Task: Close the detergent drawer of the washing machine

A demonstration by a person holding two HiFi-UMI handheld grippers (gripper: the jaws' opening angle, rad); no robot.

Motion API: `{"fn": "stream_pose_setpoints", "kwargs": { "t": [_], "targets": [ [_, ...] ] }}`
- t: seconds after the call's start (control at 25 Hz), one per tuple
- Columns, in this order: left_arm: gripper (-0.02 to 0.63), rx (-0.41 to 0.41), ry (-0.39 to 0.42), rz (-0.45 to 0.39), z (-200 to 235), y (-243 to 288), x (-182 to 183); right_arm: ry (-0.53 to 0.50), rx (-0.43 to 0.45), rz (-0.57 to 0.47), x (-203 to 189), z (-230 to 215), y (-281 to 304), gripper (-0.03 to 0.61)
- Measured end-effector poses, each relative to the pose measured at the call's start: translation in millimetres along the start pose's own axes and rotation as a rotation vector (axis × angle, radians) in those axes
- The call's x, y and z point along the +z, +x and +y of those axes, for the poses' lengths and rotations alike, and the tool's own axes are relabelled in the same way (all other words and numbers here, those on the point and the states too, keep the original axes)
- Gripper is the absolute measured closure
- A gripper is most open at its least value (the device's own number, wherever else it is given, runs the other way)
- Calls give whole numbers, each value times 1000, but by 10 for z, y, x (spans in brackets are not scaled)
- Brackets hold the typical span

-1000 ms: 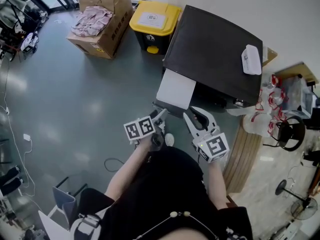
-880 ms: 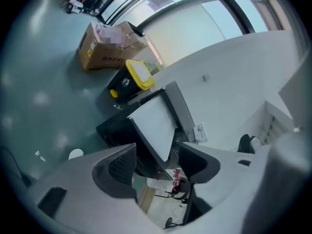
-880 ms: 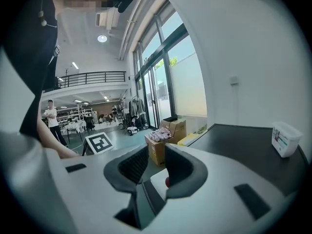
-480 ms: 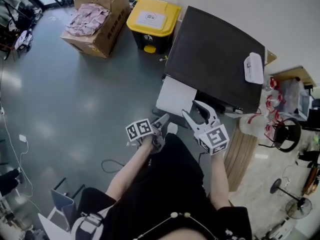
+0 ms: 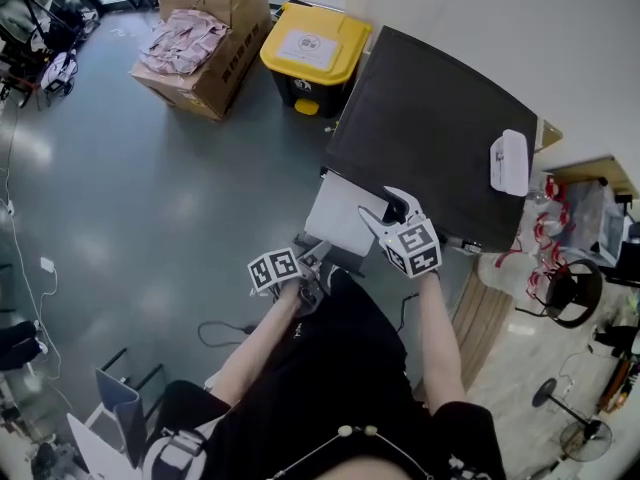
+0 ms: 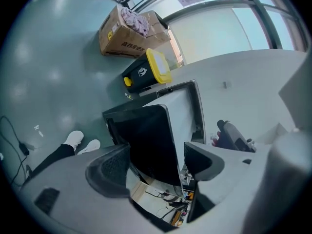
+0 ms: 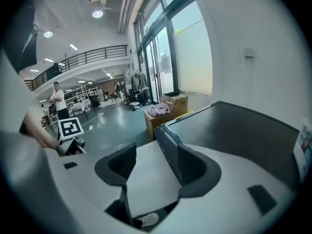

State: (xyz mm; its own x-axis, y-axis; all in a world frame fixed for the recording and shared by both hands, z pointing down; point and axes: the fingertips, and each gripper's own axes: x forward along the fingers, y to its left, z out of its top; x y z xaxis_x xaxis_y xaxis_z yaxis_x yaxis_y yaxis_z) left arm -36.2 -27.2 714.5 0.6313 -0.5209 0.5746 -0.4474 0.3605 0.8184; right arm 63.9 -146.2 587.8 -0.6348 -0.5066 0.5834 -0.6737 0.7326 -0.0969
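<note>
Head view: washing machine (image 5: 430, 128), dark top, stands by the wall at upper right. Its detergent drawer (image 5: 340, 213) sticks out of the front as a pale flat panel, i.e. not shut. R gripper (image 5: 385, 206) is over the drawer's right part, close to the machine's front edge, jaws apart. L gripper (image 5: 318, 258) sits lower, just off the drawer's near edge; contact can't be told. White flat object (image 5: 508, 163) lies on the machine top near its right edge. Yellow-lidded bin (image 5: 315, 43) is just beside the machine's far left corner, w/ a cardboard box (image 5: 205, 38) holding pink cloth left of it. L gripper view: L gripper (image 6: 156, 155) jaws are wide apart w/ nothing held. The washing machine (image 6: 146, 135) shows dark in the gap, beyond the tips. Bin (image 6: 148, 69) and box (image 6: 129, 30) are behind it, white shoes (image 6: 80, 139) on the floor at left. R gripper view: R gripper (image 7: 153, 165) jaws are wide open, straddling the drawer (image 7: 141, 179). Its pale surface fills the gap and its dark front edge runs just beside the right jaw; nothing is clamped. Machine top (image 7: 243, 126) is at right, box (image 7: 168, 106) farther back.
</note>
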Motion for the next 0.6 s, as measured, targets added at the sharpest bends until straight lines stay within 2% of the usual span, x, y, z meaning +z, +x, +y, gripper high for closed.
{"fn": "stream_pose_setpoints", "kwargs": {
  "t": [0.32, 0.6],
  "targets": [
    [281, 30, -48, 4, 159, 79, -19, -10, 52, 86, -111, -228, 298, 339],
    [279, 43, -79, 19, 174, 108, 7, -83, 38, 139, -59, -370, 461, 361]
  ]
}}
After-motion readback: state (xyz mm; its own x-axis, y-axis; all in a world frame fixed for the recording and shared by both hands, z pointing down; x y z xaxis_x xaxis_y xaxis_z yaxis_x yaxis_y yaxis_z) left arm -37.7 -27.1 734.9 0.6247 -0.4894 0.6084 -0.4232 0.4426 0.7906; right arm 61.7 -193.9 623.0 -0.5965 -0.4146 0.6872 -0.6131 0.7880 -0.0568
